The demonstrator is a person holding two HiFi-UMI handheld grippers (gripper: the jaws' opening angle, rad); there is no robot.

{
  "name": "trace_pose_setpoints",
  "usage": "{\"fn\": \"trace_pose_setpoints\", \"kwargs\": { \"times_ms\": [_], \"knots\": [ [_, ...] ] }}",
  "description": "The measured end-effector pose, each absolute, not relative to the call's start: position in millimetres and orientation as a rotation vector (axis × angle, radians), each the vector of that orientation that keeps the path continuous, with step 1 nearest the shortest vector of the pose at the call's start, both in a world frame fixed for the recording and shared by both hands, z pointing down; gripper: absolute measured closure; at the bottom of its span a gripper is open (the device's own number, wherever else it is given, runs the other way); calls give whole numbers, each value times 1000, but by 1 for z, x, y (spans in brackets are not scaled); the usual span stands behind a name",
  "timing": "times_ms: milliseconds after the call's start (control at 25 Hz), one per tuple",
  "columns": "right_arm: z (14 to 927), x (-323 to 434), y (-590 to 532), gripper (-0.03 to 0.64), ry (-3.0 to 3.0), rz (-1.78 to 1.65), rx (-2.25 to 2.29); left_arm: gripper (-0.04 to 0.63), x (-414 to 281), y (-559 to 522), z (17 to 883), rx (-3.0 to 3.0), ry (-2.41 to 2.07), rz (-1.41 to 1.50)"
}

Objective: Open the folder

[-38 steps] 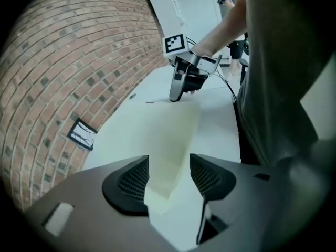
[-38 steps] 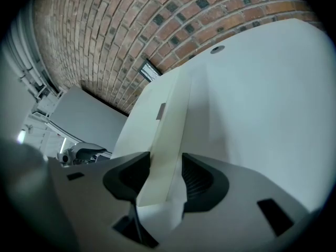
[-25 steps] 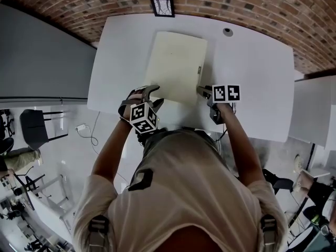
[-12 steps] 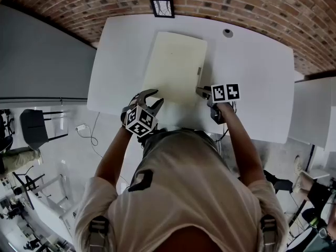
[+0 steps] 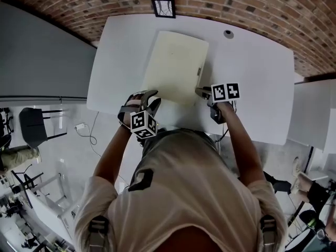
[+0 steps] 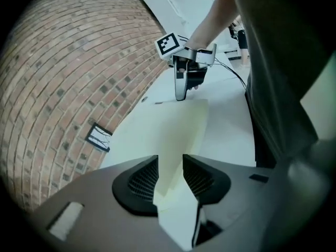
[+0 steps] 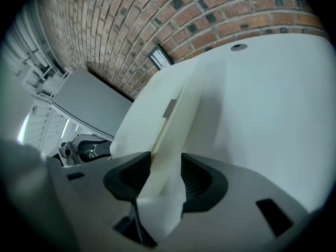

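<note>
A pale yellow folder (image 5: 176, 67) lies shut on the white table (image 5: 252, 77), its near end toward me. My left gripper (image 5: 148, 96) is at the folder's near left corner. In the left gripper view that corner (image 6: 176, 130) fills the narrow gap of the left gripper (image 6: 170, 178), and both pads press on it. My right gripper (image 5: 202, 92) is at the near right corner and its jaws are closing a little. In the right gripper view the folder's edge (image 7: 170, 106) runs between the right gripper's (image 7: 165, 175) pads, which bear on it.
A black-framed card (image 5: 163, 7) stands at the table's far edge by the brick wall. A small round cap (image 5: 227, 32) sits in the tabletop at the far right. Another white table (image 5: 310, 114) is to the right, a chair (image 5: 34, 127) to the left.
The left gripper's jaws have come together on the folder's near left corner, and the gripper has tilted slightly. The right gripper and the folder have stayed where they were.
</note>
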State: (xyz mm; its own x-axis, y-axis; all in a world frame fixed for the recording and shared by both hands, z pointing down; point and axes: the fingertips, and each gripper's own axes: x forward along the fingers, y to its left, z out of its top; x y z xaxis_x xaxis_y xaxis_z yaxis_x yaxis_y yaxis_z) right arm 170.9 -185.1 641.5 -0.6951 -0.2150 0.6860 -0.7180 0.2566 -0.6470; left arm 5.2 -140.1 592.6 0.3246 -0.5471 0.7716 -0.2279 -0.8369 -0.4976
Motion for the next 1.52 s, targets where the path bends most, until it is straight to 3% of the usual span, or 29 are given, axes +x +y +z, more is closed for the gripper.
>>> {"fn": "trace_pose_setpoints", "kwargs": {
  "times_ms": [280, 600, 760, 920, 1120, 1200, 1360, 1520],
  "knots": [
    [641, 171, -185, 449, -2069, 1423, 848, 433, 7, -142, 604, -2164, 566, -1570],
    [641, 171, -185, 449, -2072, 1415, 833, 434, 6, -144, 590, -2293, 712, -1452],
    [640, 170, -185, 456, -2074, 1402, 821, 526, 5, -148, 582, -2415, 855, -1359],
    [640, 168, -185, 457, -2065, 1406, 806, 541, 2, -148, 586, -2390, 825, -1385],
    [641, 168, -186, 457, -2061, 1398, 797, 533, -7, -153, 577, -2318, 768, -1390],
    [640, 168, -186, 457, -2062, 1395, 797, 472, -8, -154, 584, -2263, 673, -1456],
    [640, 166, -184, 457, -2059, 1393, 796, 419, -8, -154, 595, -2169, 520, -1527],
    [639, 166, -185, 457, -2057, 1390, 799, 419, -2, -162, 602, -2096, 476, -1539]
  ]
}}
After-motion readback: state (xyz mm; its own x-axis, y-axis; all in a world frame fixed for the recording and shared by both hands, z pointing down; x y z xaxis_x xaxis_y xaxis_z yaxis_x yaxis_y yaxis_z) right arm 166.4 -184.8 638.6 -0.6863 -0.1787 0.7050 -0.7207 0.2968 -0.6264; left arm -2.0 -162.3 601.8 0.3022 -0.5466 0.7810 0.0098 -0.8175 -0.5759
